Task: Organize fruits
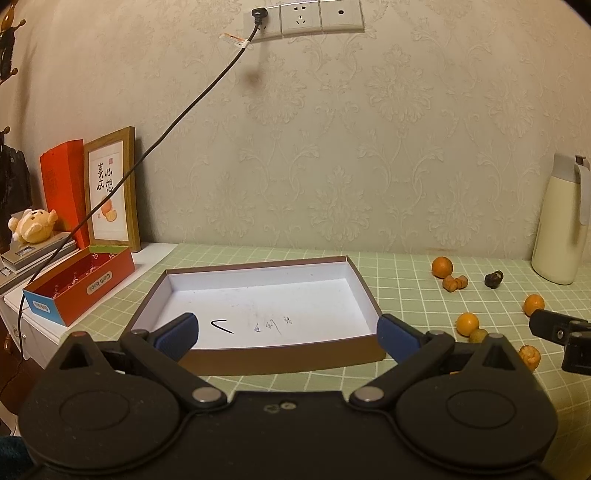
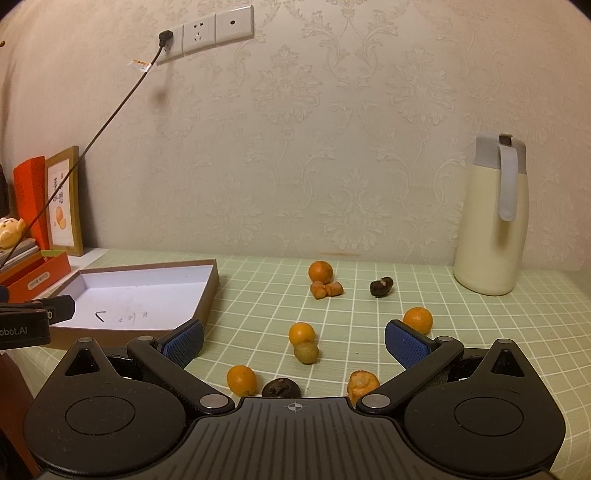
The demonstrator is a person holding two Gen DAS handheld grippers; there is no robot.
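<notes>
Fruit lies scattered on the green grid mat, all to the right of the shallow box. Nearest the wall: one orange with two small tan pieces touching its near side, and a dark shrivelled fruit apart to their right. Mid-mat: a second orange touching a dull yellow-green fruit just in front of it; a third orange sits farther right, just behind the right-hand pad of the right gripper. Closest to that gripper's body: a fourth orange, a dark fruit partly hidden by the housing, and a rough, peel-damaged orange piece.

Box: white-lined, brown outside, holding no fruit; pen marks on its floor.

Right gripper: fingers spread wide, grasping nothing, above the near cluster of fruit. Left gripper: fingers likewise spread wide and bare, poised at the near edge of the box, pads framing its front wall.

Periphery: cream thermos jug upright at the right by the wall. At the left, an open orange carton, a framed print, a small plush toy. A dark cable runs from the wall socket down to the left.
</notes>
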